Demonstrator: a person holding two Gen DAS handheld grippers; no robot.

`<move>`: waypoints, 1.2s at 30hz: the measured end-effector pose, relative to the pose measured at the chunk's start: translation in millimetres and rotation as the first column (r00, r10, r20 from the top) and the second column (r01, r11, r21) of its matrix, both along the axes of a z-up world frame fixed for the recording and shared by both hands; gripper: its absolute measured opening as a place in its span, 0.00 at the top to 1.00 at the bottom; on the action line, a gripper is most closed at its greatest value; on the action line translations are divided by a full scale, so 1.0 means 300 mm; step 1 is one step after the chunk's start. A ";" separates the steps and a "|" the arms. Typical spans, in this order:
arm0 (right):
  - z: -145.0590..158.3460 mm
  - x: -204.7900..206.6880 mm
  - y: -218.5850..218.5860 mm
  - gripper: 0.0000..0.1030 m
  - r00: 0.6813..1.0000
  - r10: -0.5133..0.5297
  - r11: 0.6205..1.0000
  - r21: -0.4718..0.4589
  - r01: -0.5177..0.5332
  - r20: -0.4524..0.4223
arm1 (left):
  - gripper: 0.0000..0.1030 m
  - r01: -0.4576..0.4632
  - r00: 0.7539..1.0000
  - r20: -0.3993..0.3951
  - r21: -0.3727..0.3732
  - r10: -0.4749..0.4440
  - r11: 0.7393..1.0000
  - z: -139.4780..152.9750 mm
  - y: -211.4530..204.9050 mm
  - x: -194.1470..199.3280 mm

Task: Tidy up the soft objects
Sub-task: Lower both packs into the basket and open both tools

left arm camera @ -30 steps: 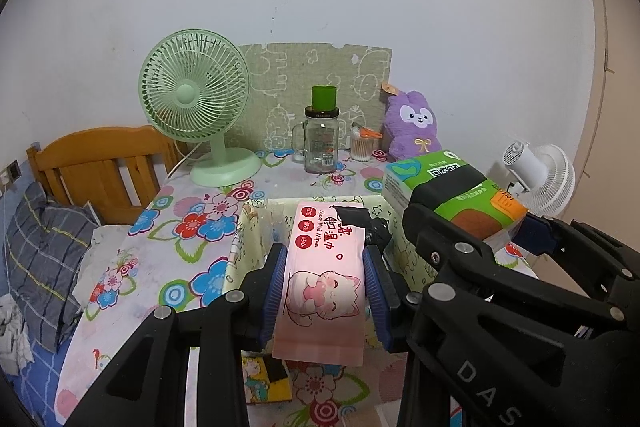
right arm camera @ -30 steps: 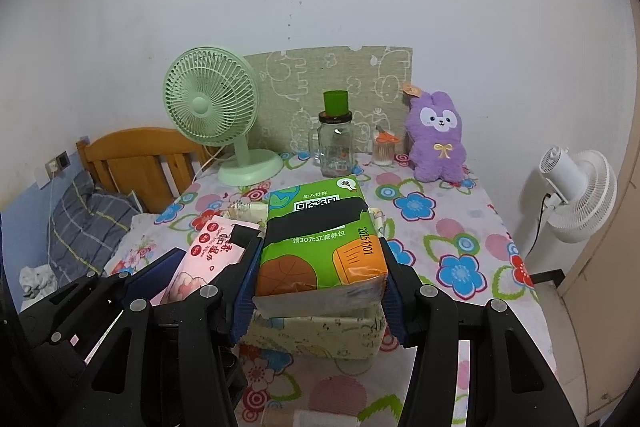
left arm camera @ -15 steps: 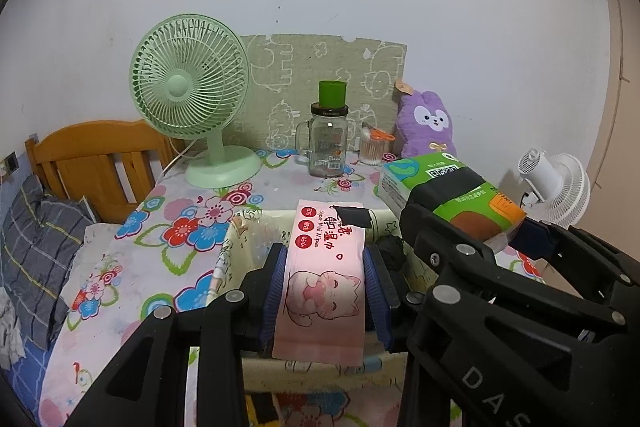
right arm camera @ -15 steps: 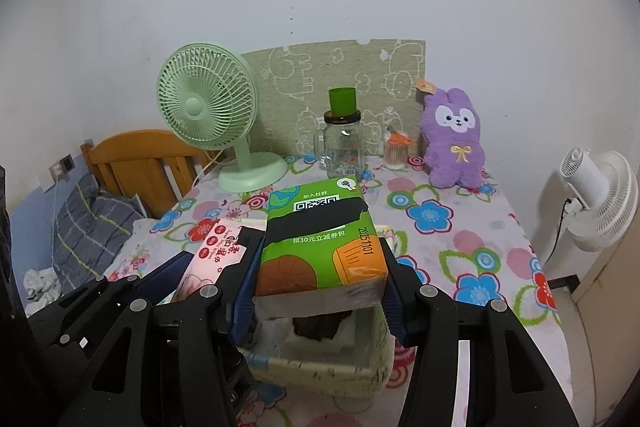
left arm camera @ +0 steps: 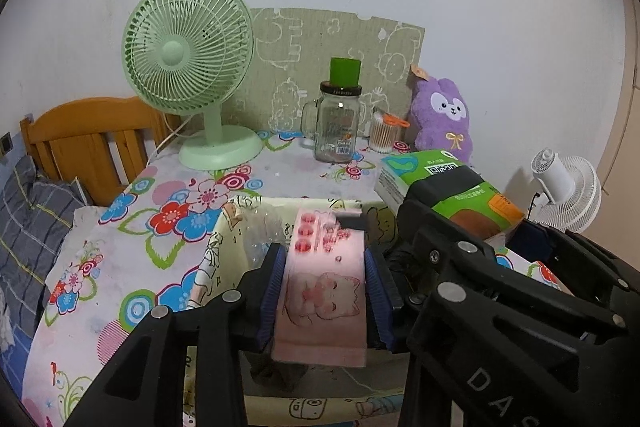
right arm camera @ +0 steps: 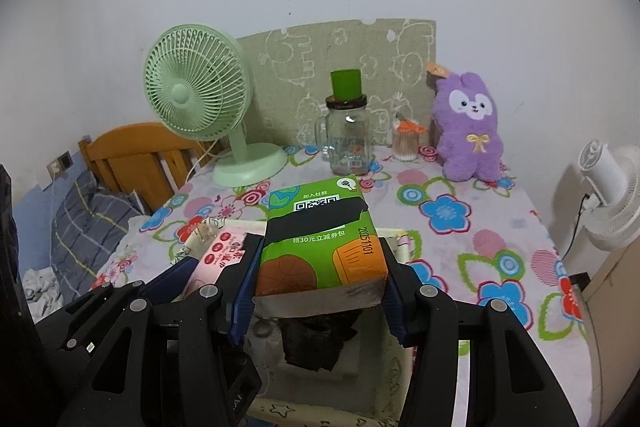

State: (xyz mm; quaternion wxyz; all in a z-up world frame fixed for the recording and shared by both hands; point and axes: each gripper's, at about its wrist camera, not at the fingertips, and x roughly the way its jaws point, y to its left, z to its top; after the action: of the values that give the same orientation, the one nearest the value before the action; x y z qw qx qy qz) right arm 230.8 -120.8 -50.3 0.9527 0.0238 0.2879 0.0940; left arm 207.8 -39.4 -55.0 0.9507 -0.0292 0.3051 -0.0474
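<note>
My left gripper is shut on a pink wet-wipes pack with a cat drawing, held over the open fabric storage box. My right gripper is shut on a green tissue pack, also held over the box. The tissue pack shows at the right in the left wrist view, and the wipes pack shows at the left in the right wrist view. A dark soft item lies inside the box under the tissue pack. A purple plush bunny sits at the table's back right.
A green desk fan, a glass jar with a green cup on its lid and a cotton-swab holder stand at the back of the flowered table. A wooden bed frame is on the left, a white fan on the right.
Both grippers have moved forward with their packs, from in front of the box to over its opening. The box's inside has come into view below them.
</note>
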 end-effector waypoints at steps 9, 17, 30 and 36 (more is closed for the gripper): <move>-0.035 0.026 0.028 0.45 0.999 0.036 0.999 0.008 -0.036 -0.015 | 0.27 0.005 0.999 -0.033 0.015 -0.004 1.000 -0.026 0.020 0.013; -0.054 0.040 0.051 0.45 0.997 0.068 0.998 0.010 -0.067 -0.035 | 0.23 -0.007 0.999 -0.050 0.036 0.009 0.999 -0.036 0.032 0.013; -0.067 0.044 0.070 0.25 0.993 0.098 0.995 0.026 -0.096 -0.068 | 0.14 0.002 0.998 -0.056 0.035 0.000 0.999 -0.032 0.048 -0.001; -0.049 0.018 0.069 0.19 0.994 0.075 0.997 0.015 -0.074 -0.077 | 0.10 -0.009 0.999 -0.047 0.037 0.011 0.999 -0.012 0.050 -0.031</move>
State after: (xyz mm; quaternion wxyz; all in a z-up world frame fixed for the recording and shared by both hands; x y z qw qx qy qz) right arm 236.3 -100.2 -64.9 0.9365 0.0223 0.3247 0.1304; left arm 198.4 -24.4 -58.5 0.9439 -0.0144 0.3281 -0.0362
